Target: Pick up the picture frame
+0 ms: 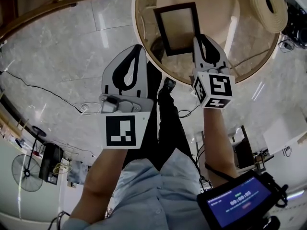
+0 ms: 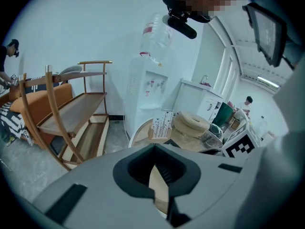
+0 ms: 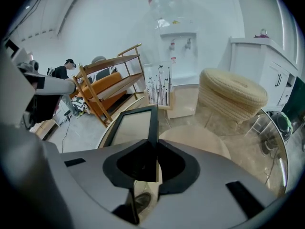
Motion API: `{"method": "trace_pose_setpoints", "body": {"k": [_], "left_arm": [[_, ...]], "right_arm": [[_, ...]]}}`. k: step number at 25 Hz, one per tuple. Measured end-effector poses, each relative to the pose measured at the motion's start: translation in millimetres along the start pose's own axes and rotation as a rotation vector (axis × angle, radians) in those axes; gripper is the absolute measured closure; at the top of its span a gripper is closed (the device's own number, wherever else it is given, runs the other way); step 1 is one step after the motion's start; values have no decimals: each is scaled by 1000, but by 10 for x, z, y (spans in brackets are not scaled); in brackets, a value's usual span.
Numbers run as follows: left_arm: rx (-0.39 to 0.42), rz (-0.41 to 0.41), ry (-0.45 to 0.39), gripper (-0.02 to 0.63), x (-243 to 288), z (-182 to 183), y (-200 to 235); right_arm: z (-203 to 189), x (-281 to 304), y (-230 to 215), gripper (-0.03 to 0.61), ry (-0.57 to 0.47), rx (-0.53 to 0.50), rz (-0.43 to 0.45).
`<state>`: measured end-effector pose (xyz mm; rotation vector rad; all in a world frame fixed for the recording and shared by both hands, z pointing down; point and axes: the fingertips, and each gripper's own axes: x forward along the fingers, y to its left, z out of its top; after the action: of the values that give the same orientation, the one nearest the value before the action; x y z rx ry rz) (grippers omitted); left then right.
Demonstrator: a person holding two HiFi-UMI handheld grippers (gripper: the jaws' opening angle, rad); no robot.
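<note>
The picture frame (image 1: pixel 176 28), dark-rimmed with a pale beige middle, is over the round wood-rimmed table (image 1: pixel 144 42). My right gripper (image 1: pixel 199 38) is shut on its right edge. In the right gripper view the black frame (image 3: pixel 129 127) runs edge-on into the jaws of the right gripper (image 3: pixel 156 145), which are closed on the rim. I cannot tell whether the frame is off the table top. My left gripper (image 1: pixel 138 48) hovers by the table's near-left rim, apart from the frame. In its own view the left gripper (image 2: pixel 154 148) is shut with nothing held.
On the table are a woven straw basket (image 3: pixel 231 96), a round beige disc (image 3: pixel 200 137) and a white card with black twig print (image 3: pixel 158 90). A water dispenser (image 2: pixel 150 87) and a wooden rack (image 2: pixel 71 116) stand beyond. Cables (image 1: pixel 57 97) lie on the marble floor.
</note>
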<state>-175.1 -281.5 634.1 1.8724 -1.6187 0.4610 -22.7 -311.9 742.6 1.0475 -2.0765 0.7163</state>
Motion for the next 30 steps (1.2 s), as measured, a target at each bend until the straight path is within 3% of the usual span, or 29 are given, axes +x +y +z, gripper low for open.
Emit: {"method": "trace_pose_setpoints", "body": {"k": [9, 23, 30], "left_arm": [[57, -17, -94, 603, -291, 470, -190], [124, 27, -321, 603, -1426, 1495, -716], [148, 8, -431, 603, -1947, 1960, -841]], "right_arm": [[478, -428, 101, 497, -94, -37, -21], [1633, -2107, 318, 497, -389, -88, -76], [2050, -2755, 528, 497, -488, -125, -111]]}}
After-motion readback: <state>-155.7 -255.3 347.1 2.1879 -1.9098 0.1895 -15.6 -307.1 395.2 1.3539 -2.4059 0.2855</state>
